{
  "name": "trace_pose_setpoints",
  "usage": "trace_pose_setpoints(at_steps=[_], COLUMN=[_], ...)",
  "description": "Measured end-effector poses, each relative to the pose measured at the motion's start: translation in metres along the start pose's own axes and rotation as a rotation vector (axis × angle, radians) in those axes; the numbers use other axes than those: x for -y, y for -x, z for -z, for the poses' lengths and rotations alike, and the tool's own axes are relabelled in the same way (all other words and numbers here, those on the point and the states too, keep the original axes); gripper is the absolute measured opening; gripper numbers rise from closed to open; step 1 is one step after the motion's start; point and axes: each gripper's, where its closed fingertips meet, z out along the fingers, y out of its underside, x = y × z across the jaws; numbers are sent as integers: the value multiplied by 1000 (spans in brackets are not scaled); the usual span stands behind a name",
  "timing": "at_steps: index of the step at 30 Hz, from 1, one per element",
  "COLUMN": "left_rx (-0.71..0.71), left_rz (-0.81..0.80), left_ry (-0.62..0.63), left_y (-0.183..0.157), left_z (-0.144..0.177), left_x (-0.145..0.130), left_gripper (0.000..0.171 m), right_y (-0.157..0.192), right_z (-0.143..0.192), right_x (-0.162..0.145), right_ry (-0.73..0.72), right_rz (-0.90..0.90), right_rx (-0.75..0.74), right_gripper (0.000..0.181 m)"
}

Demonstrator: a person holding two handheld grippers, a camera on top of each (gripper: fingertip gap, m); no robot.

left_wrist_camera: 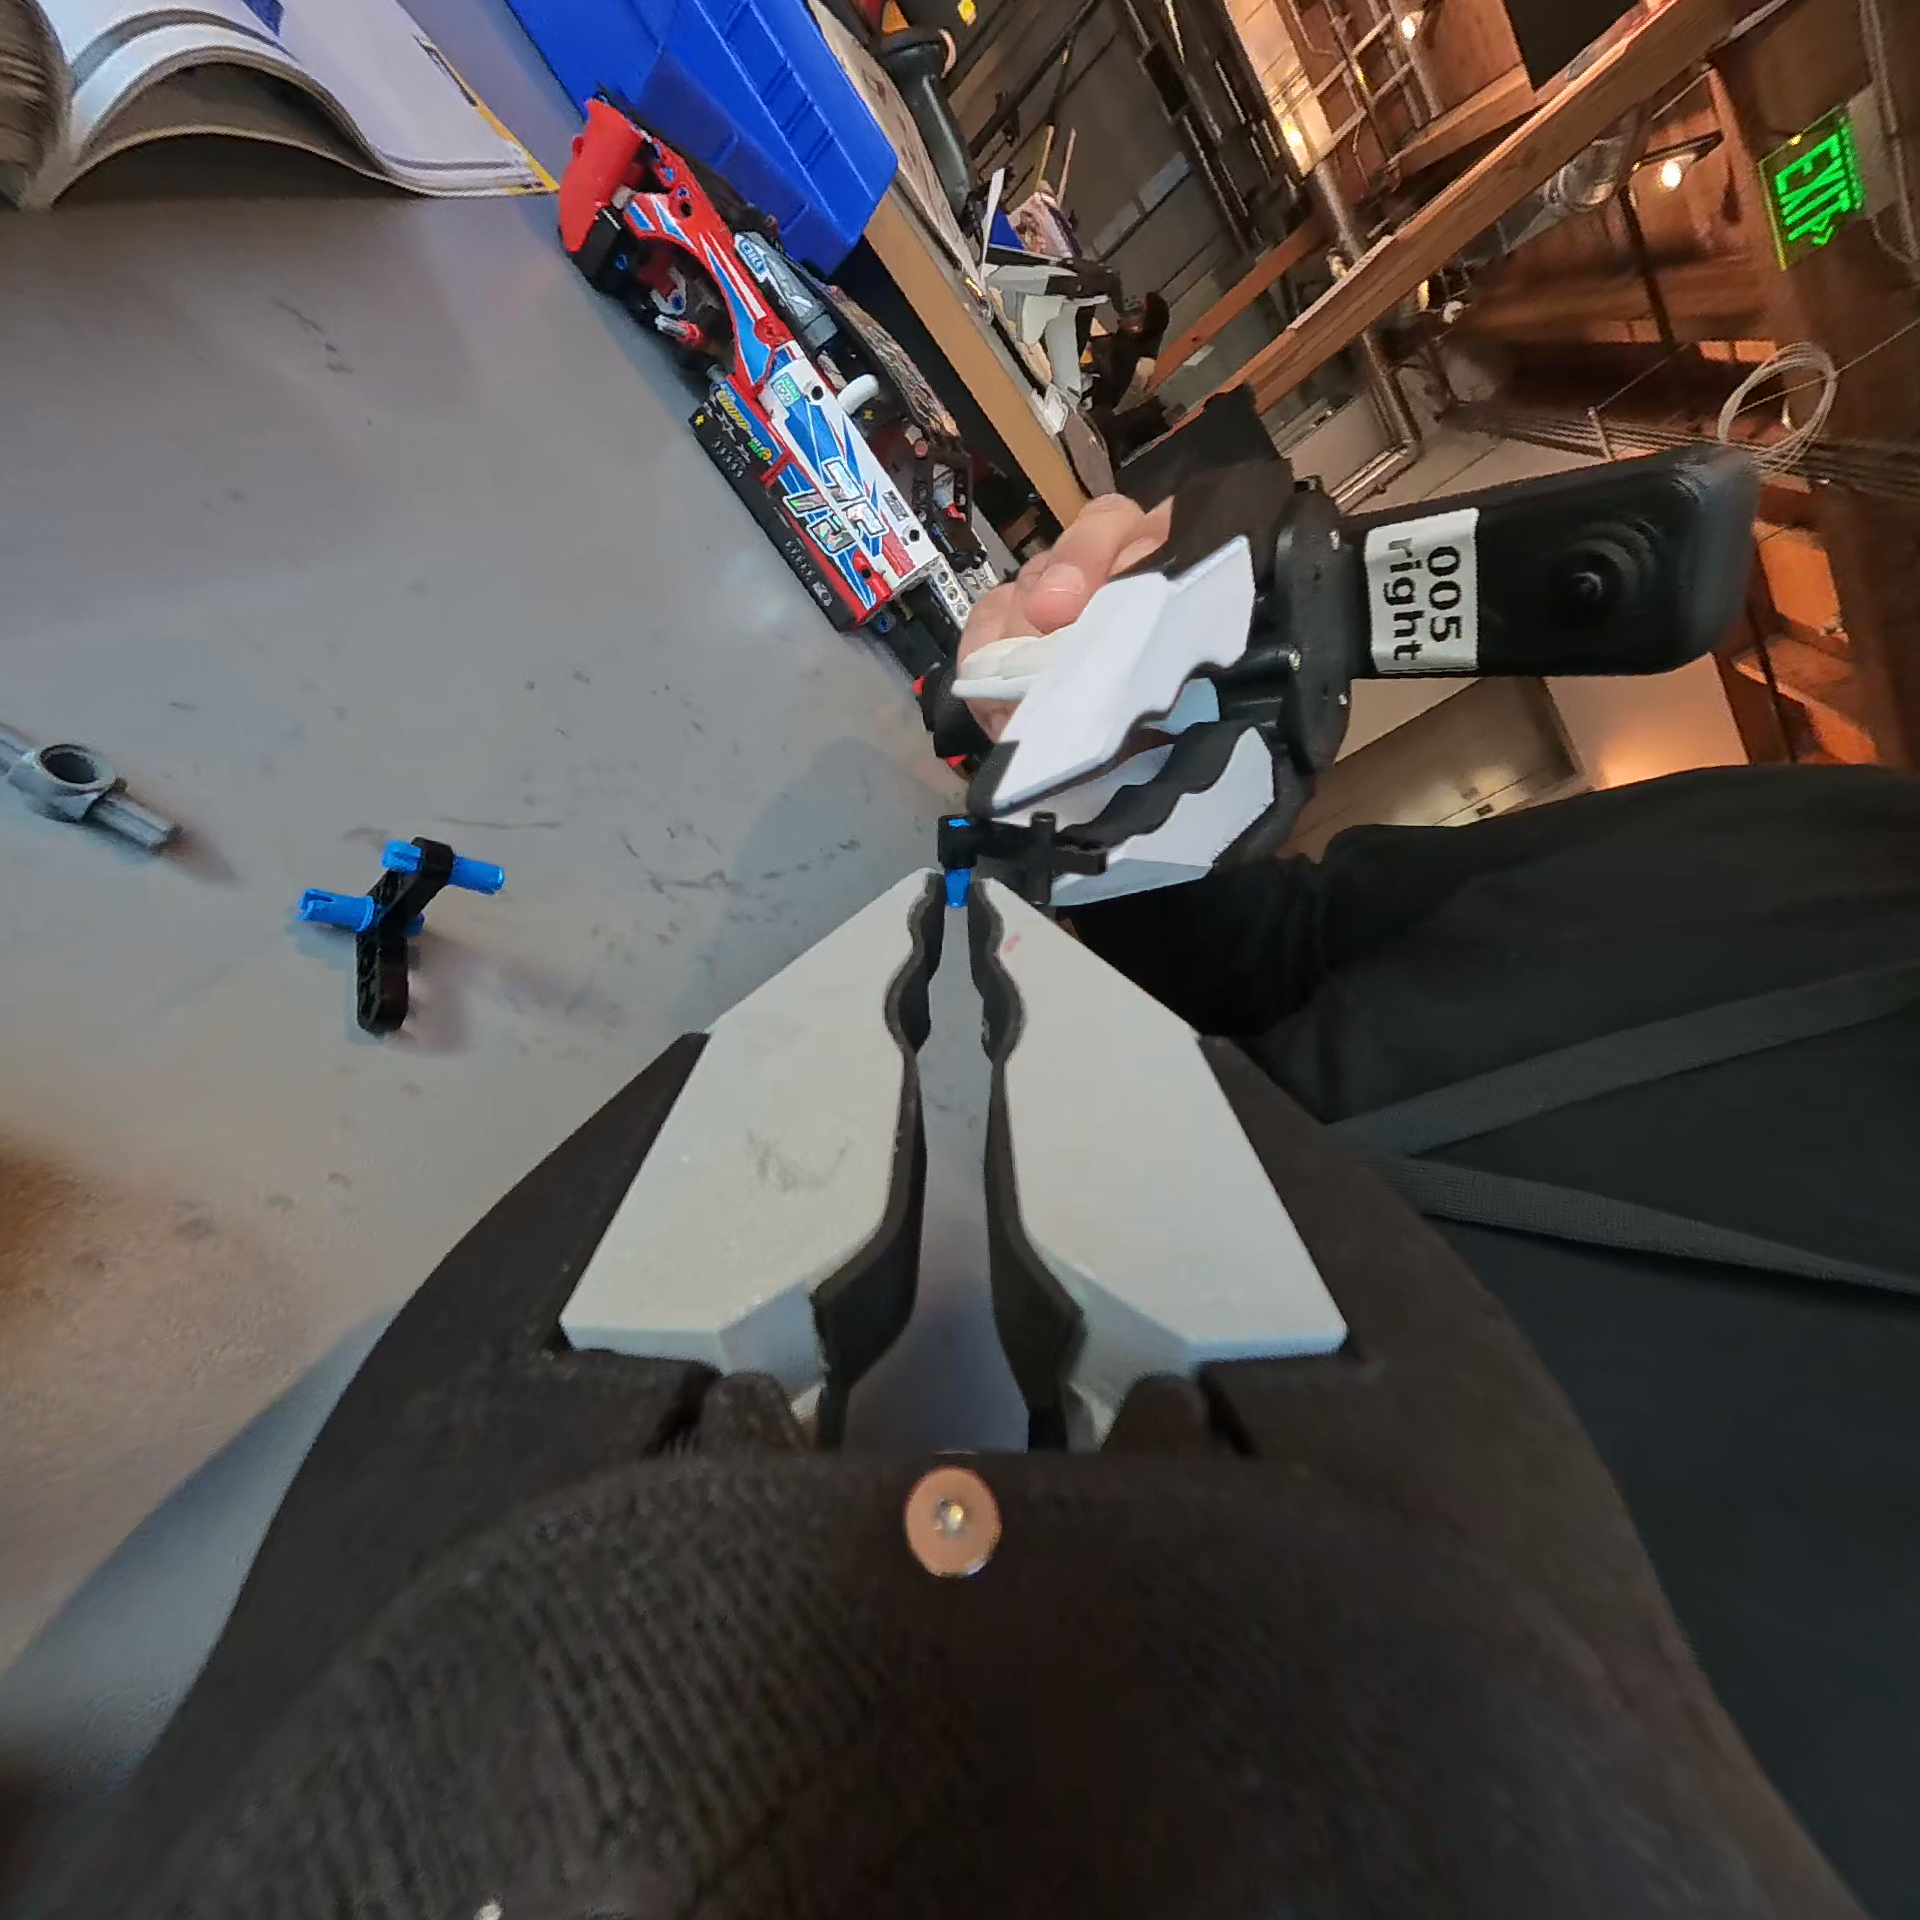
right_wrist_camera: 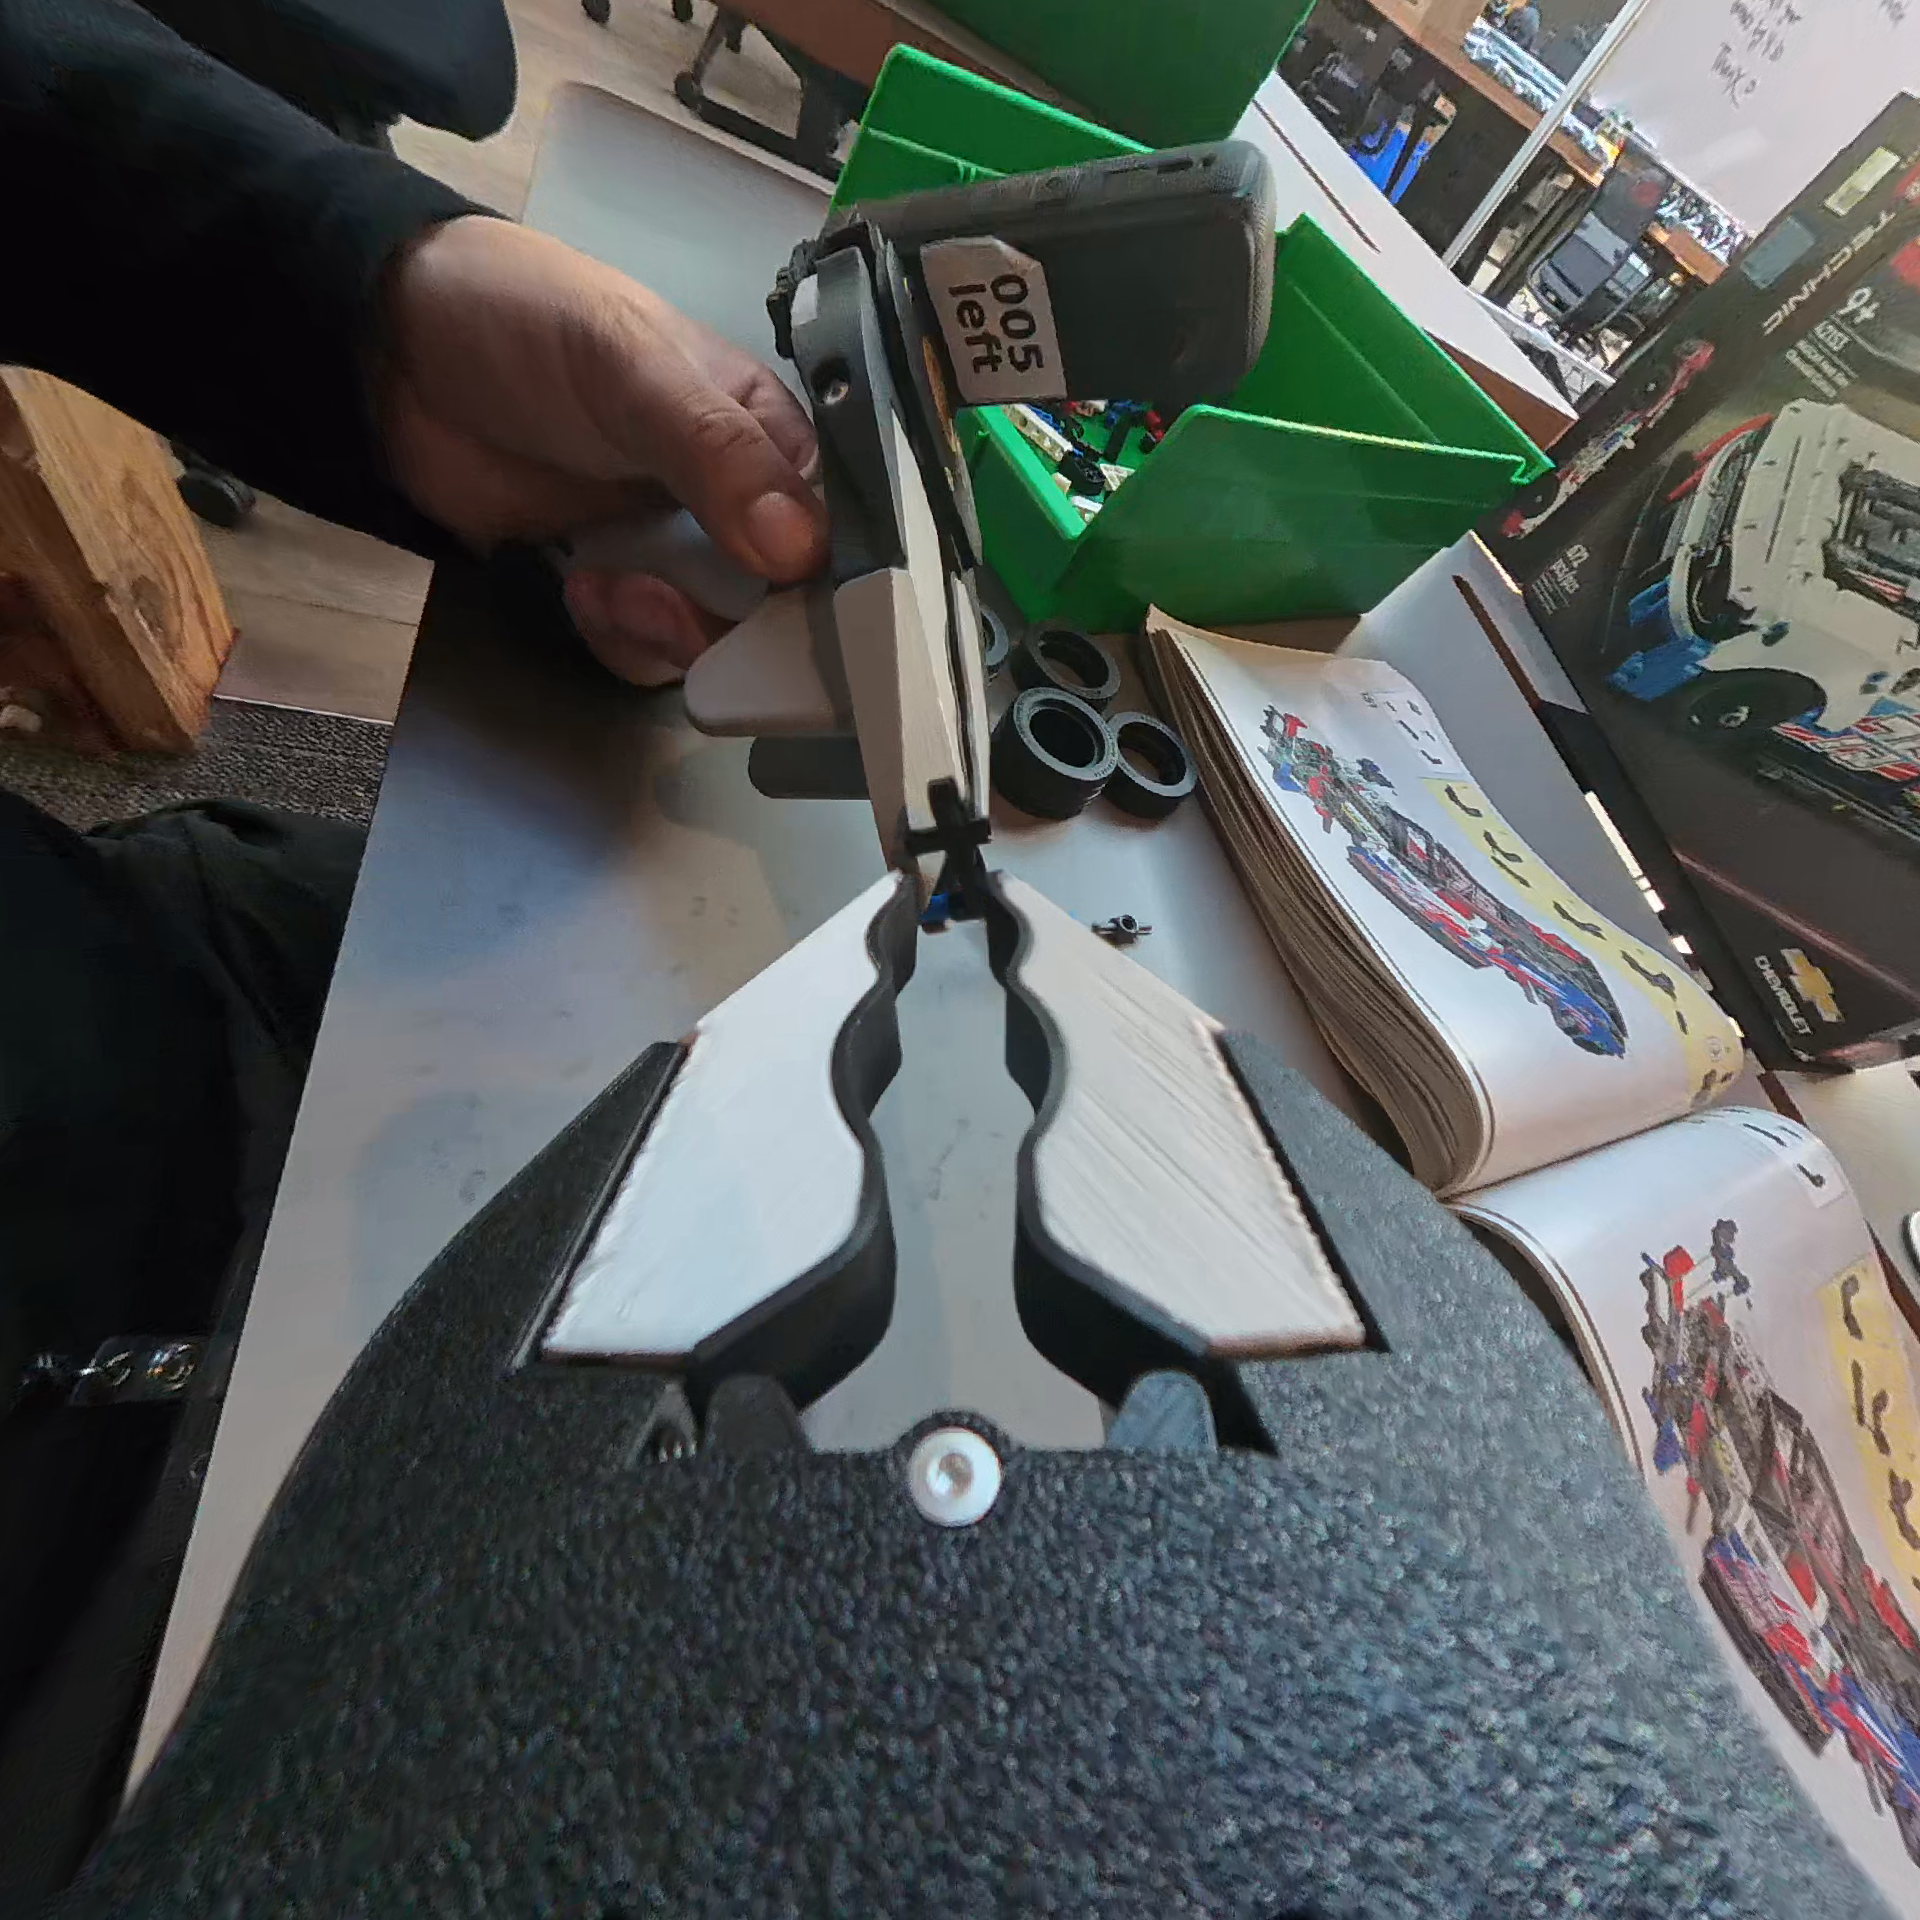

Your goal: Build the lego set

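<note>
My left gripper [left_wrist_camera: 954,902] is shut on a small blue pin [left_wrist_camera: 956,885] that sits in the end of a black connector piece [left_wrist_camera: 1023,840]. My right gripper [right_wrist_camera: 948,902] is shut on that black piece [right_wrist_camera: 948,840] from the other side. The two grippers meet tip to tip above the grey table [left_wrist_camera: 364,520], with the right gripper [left_wrist_camera: 1081,821] at the upper right of the left wrist view and the left gripper [right_wrist_camera: 940,800] coming down from above in the right wrist view. A partly built red, white and blue car [left_wrist_camera: 769,416] lies at the table's far edge.
A black beam with blue pins [left_wrist_camera: 395,925] and a grey connector [left_wrist_camera: 83,784] lie on the table. Green bins [right_wrist_camera: 1247,499], black tyres [right_wrist_camera: 1060,748], an open manual [right_wrist_camera: 1455,883], the set's box [right_wrist_camera: 1766,520], a tiny black piece [right_wrist_camera: 1120,925] and a blue bin [left_wrist_camera: 727,94] surround the work spot. Both grippers' tips are close together, under 4 cm apart.
</note>
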Motion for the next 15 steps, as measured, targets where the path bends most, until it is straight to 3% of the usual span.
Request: trace_pose_setpoints(at_steps=[15], left_rx=[-30], left_rz=[33], left_ry=[-9], left_y=[-2], left_z=[-4], left_x=[-2], left_gripper=[2], right_y=[5], right_z=[-1], right_x=[0], right_ry=[-13], right_rz=[-52], right_rx=[110], right_gripper=[18])
